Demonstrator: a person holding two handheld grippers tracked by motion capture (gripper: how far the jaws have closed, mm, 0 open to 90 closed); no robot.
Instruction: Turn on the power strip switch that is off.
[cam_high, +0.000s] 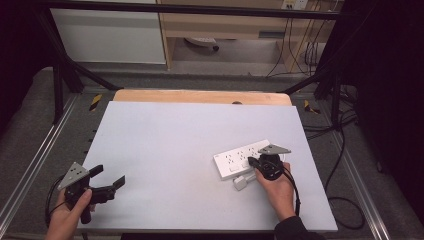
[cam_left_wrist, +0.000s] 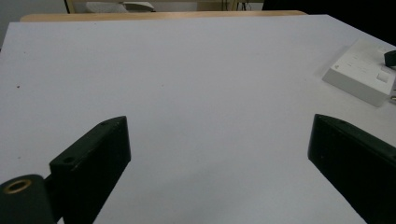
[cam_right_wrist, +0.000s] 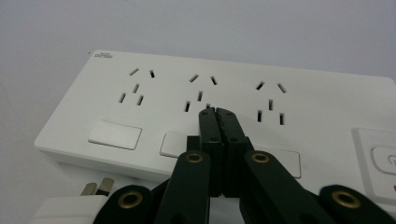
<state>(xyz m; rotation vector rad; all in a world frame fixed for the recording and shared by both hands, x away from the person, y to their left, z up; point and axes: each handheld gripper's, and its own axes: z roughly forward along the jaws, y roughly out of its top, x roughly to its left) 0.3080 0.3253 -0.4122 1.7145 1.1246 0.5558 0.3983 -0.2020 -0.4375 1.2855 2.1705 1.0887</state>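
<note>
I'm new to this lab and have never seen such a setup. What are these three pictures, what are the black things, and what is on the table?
A person sits at a table and holds a hand-operated gripper in each hand. The high view looks down from above. The other two come from small cameras riding on the grippers, looking along their black jaws.

The left gripper is near the table's front left corner, jaws wide open with nothing between them.

The right gripper has its jaws shut together, holding nothing, with their tips over the middle sockets of a white power strip. A white plug lies on the table just in front of the strip, not plugged in.
</note>
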